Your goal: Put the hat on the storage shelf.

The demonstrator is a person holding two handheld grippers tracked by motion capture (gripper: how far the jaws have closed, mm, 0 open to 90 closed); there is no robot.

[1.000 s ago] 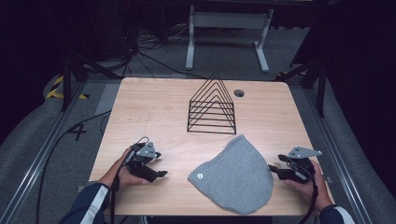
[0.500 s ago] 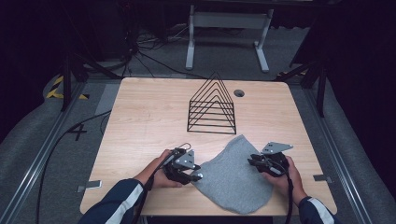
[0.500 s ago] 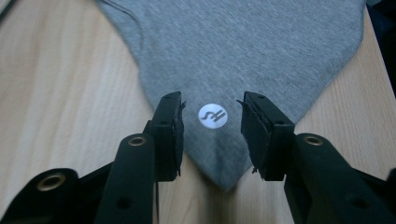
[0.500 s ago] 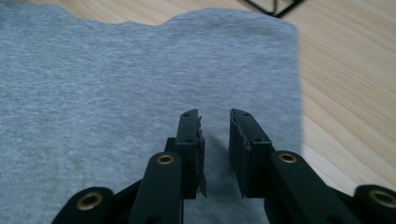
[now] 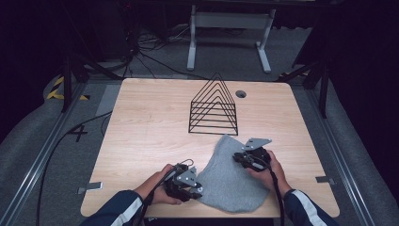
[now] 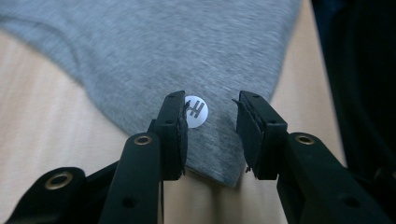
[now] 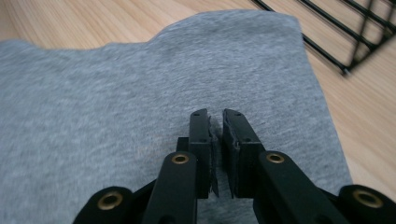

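Observation:
A grey knit hat (image 5: 230, 181) lies flat at the front of the wooden table (image 5: 150, 122). My left gripper (image 5: 193, 190) is at the hat's left edge. In the left gripper view its jaws (image 6: 210, 100) have just been closing and still stand apart, with the hat's corner (image 6: 187, 46) and a white round label (image 6: 195, 111) between them. My right gripper (image 5: 240, 159) sits on the hat's right side. Its jaws (image 7: 215, 114) have just closed to a thin slit over the cloth (image 7: 116, 93); I see no fold caught between them.
A black wire rack (image 5: 214, 106) stands upright behind the hat at mid-table, its base (image 7: 345, 37) just beyond the hat's far edge. A small round hole (image 5: 241, 93) sits near the back edge. Bare wood spreads to the left.
Both hands have slid inward from the table's sides onto the hat. The right jaws have closed nearly together and the left jaws have narrowed. The hat looks slightly squeezed in.

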